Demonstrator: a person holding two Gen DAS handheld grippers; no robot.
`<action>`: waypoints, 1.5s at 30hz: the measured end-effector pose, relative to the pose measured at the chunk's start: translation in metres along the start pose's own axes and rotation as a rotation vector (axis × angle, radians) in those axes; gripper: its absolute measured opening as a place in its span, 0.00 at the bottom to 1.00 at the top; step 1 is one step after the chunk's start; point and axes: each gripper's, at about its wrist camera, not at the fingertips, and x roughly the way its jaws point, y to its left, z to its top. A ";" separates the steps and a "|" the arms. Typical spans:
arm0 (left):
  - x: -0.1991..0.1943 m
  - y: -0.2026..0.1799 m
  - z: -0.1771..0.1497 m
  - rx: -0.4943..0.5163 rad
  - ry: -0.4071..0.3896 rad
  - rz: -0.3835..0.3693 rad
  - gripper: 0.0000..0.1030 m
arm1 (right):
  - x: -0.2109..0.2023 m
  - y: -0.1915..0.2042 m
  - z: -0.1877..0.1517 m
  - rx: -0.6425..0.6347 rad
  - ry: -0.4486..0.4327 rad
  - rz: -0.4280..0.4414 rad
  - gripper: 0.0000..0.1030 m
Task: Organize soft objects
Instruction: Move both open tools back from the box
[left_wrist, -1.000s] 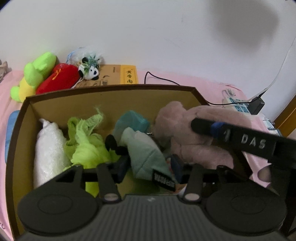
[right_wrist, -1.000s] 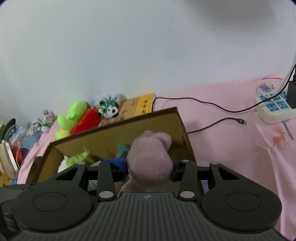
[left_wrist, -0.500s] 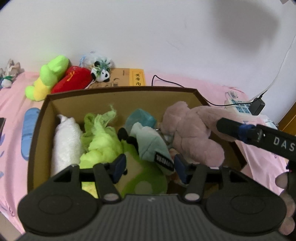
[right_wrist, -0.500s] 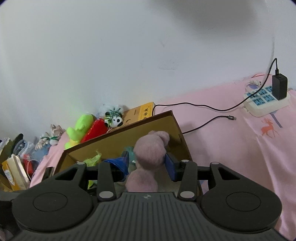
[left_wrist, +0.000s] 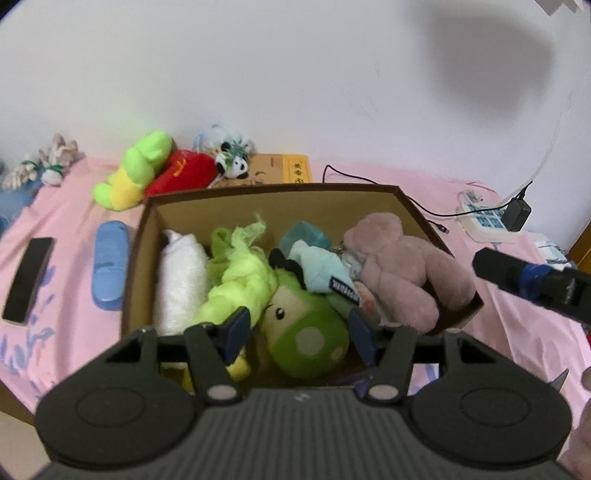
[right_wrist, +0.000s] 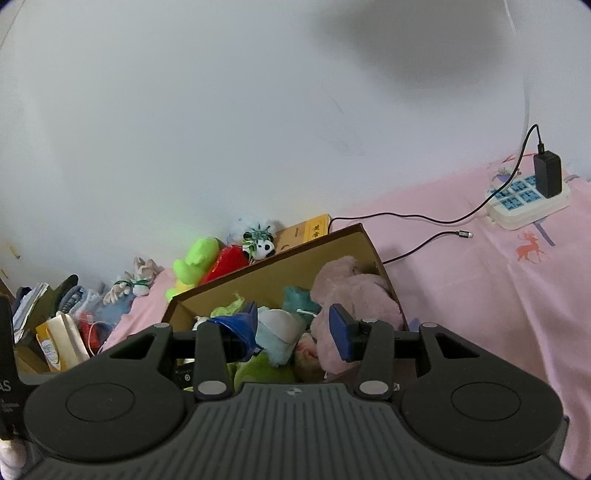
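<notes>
A pink bedsheet (left_wrist: 461, 192) carries a brown cardboard box (left_wrist: 273, 190); inside at its right lies a fuzzy pink plush bear (left_wrist: 399, 269); left gripper (left_wrist: 299, 332) and right gripper (right_wrist: 295, 328) gape empty above the box's near edge.

Each hand-held gripper, left (left_wrist: 300, 334) and right (right_wrist: 293, 329), has a ribbed dark-grey body, two round black discs, silver screws and blue finger pads (left_wrist: 236, 329). Skin shows at one edge.

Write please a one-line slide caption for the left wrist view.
Open left gripper above a cardboard box filled with soft toys, including a pink plush.
</notes>
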 end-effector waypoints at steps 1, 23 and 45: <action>-0.004 0.000 -0.002 0.006 -0.004 0.010 0.59 | -0.003 0.001 -0.001 -0.002 -0.003 -0.001 0.27; -0.048 0.003 -0.054 0.041 0.016 0.114 0.62 | -0.041 0.008 -0.043 -0.027 0.064 -0.010 0.27; -0.048 -0.006 -0.113 0.020 0.190 0.089 0.63 | -0.066 0.018 -0.092 -0.118 0.188 -0.161 0.27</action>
